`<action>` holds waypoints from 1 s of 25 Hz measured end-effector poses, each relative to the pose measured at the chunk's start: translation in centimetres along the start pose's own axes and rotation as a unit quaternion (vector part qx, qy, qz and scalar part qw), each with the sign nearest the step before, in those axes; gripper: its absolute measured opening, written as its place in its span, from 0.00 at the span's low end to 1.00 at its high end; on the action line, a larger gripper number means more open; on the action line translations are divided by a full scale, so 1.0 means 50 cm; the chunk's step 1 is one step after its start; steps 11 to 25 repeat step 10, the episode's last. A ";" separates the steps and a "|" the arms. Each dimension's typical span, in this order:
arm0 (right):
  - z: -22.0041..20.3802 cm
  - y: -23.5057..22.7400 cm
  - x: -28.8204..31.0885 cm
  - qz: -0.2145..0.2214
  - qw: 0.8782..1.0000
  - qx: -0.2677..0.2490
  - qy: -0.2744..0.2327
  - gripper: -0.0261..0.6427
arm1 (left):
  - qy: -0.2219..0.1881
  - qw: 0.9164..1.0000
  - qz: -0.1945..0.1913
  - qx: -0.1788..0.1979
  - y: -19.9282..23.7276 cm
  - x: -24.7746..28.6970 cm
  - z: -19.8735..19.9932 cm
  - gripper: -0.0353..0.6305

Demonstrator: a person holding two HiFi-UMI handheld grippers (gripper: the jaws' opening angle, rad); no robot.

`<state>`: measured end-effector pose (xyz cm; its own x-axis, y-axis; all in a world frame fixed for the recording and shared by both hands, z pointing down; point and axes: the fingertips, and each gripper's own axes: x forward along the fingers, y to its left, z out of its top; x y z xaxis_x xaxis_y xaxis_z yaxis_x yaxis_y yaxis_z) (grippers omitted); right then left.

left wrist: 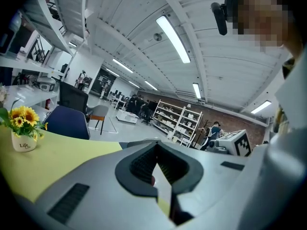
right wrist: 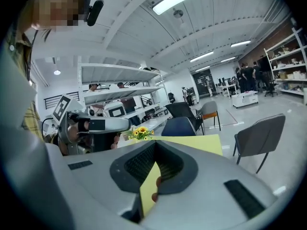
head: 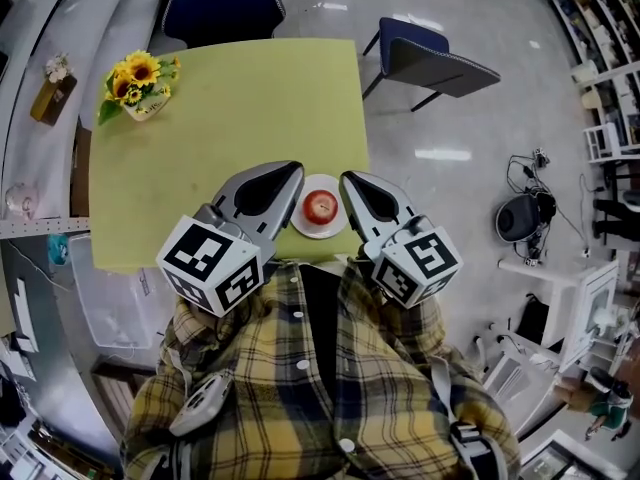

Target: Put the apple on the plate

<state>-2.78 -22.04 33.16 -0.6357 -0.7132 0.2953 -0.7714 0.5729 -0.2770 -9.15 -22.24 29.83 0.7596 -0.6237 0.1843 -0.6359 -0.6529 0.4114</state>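
Note:
A red apple [head: 320, 206] lies on a small white plate [head: 304, 226] at the near edge of the yellow-green table [head: 220, 138], right in front of me. My left gripper [head: 296, 169] sits just left of the plate, its jaws shut with nothing held. My right gripper [head: 346, 177] sits just right of the plate, also shut and empty. In the left gripper view the left gripper [left wrist: 157, 146] shows closed tips, with a sliver of apple [left wrist: 152, 180] behind the pads. Through the right gripper [right wrist: 154, 145] a bit of apple [right wrist: 155, 195] peeks too.
A pot of sunflowers [head: 138, 84] stands at the table's far left corner. A dark blue chair [head: 225, 3] is behind the table, and another chair [head: 435, 63] stands to its far right. A clear plastic bin [head: 110, 298] sits on the floor at the left.

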 end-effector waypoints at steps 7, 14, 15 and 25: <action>0.006 -0.012 -0.016 -0.013 1.000 -0.004 -0.010 0.03 | 0.000 1.000 -0.007 -0.002 0.003 0.007 0.002 0.06; 0.024 -0.023 -0.030 -0.025 0.999 -0.010 -0.020 0.03 | -0.006 1.000 -0.023 0.007 0.002 0.017 0.023 0.06; 0.024 -0.023 -0.030 -0.025 0.999 -0.010 -0.020 0.03 | -0.006 1.000 -0.023 0.007 0.002 0.017 0.023 0.06; 0.024 -0.023 -0.030 -0.025 0.999 -0.010 -0.020 0.03 | -0.006 1.000 -0.023 0.007 0.002 0.017 0.023 0.06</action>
